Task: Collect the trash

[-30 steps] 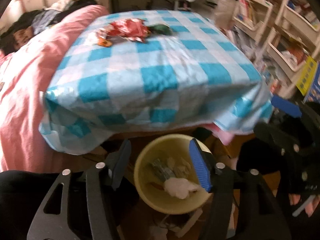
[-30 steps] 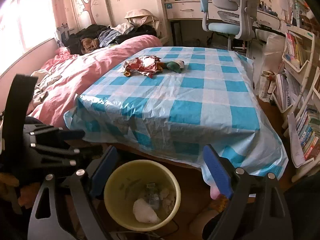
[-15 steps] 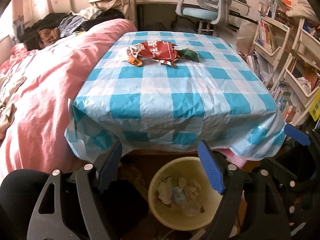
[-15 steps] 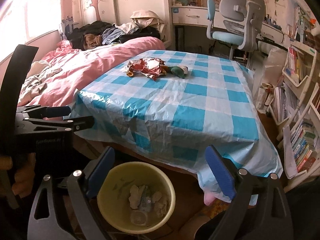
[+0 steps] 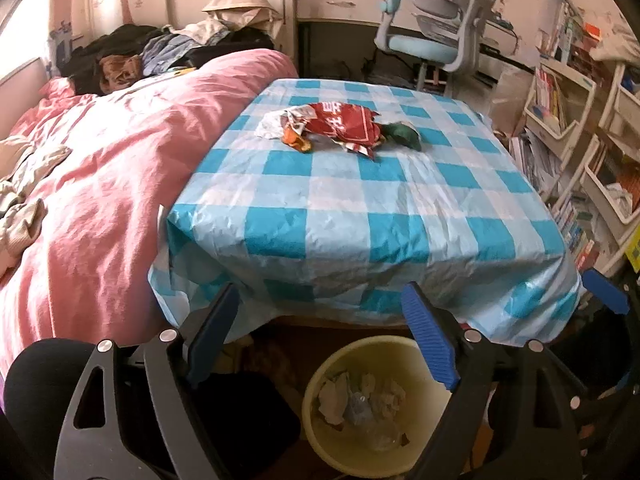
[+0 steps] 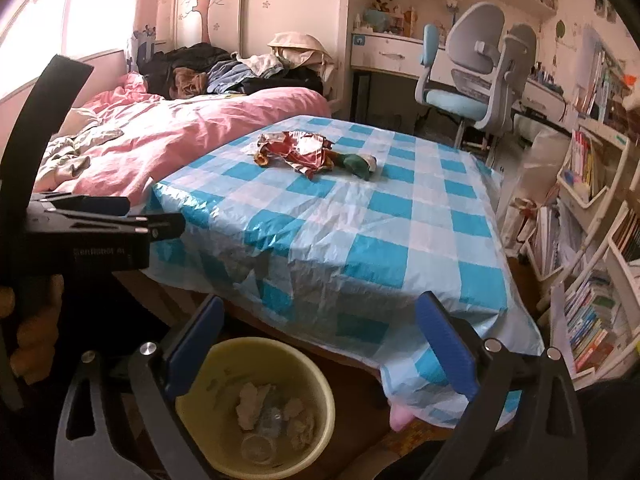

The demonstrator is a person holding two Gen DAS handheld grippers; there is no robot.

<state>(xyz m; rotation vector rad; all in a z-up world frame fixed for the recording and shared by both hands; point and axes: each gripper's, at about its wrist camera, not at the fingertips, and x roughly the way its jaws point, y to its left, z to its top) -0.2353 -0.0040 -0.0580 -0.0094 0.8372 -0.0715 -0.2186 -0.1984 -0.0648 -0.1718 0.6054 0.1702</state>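
The bin's [image 5: 404, 354] near rim was cut off behind the left gripper's [image 5: 320, 344] fingers, and its floor lay partly buried under crumpled white paper [image 5: 334, 394] and clear plastic too blurred to sort. In the right view the table's legs were hidden by the draped cloth [image 6: 360, 240]. Both grippers hung over the bin with nothing between their ribbed blue pads; the left's jaws were opening, and so were the right gripper's [image 6: 320, 344]. Trash waited on the far side of the table: a torn, glossy red wrapper [image 5: 340, 124], an orange scrap [image 5: 294, 142] and a dark green wad [image 5: 402, 132], touching in one heap. A rumpled pink quilt [image 5: 100, 184] pressed against the crinkly checked cloth.
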